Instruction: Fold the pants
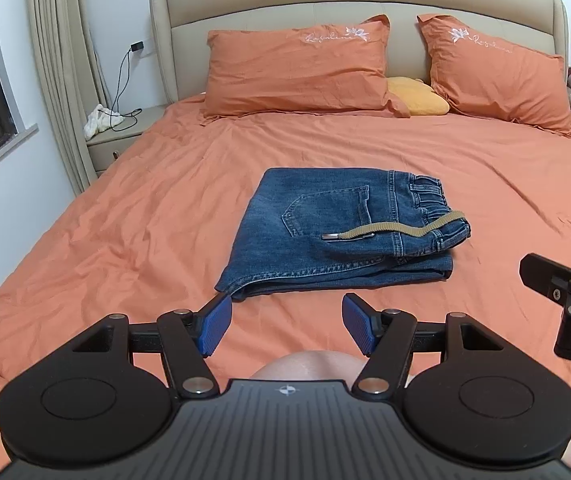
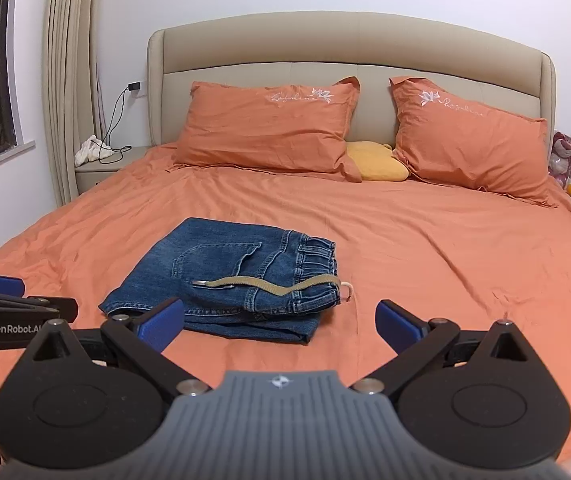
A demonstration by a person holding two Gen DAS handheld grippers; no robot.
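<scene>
Pants (image 1: 337,236) lie folded in a compact stack on the bed (image 1: 125,232), just ahead of both tongs, touching neither. Left tongs (image 1: 287,326) stand wide, empty; right tongs (image 2: 281,326) wide, empty too. Judged nearly done: next, tuck the loose drawstring (image 1: 397,232) w/o dragging the stack. Right view shows a ring (image 2: 347,292) at the waistband; left view doesn't.

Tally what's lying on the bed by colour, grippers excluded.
Orange: 2, left pillow and right pillow
Yellow: 1, small cushion between them
Blue: 1, folded jeans
Total: 4
</scene>
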